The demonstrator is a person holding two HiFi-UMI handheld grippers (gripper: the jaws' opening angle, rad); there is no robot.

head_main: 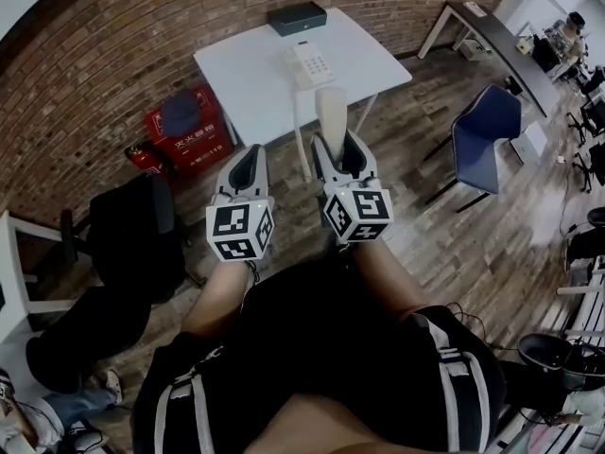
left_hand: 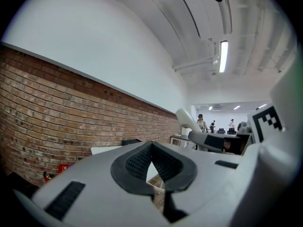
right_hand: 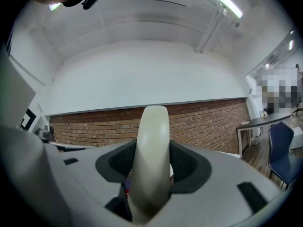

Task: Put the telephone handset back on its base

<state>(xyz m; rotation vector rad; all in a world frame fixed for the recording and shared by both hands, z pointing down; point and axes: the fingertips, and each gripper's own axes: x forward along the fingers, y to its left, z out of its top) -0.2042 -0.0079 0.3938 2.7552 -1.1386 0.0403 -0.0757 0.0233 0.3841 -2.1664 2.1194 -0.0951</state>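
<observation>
The right gripper was clamped on the cream telephone handset, held upright between its jaws, apart from the base on the white table. The left gripper was closed and empty.

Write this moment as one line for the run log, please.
stage: handset off base | right gripper: shut on handset | left gripper: shut, empty | phone base: on white table, handset not yet on it

Right tool clamps the cream handset; brick wall behind.
</observation>
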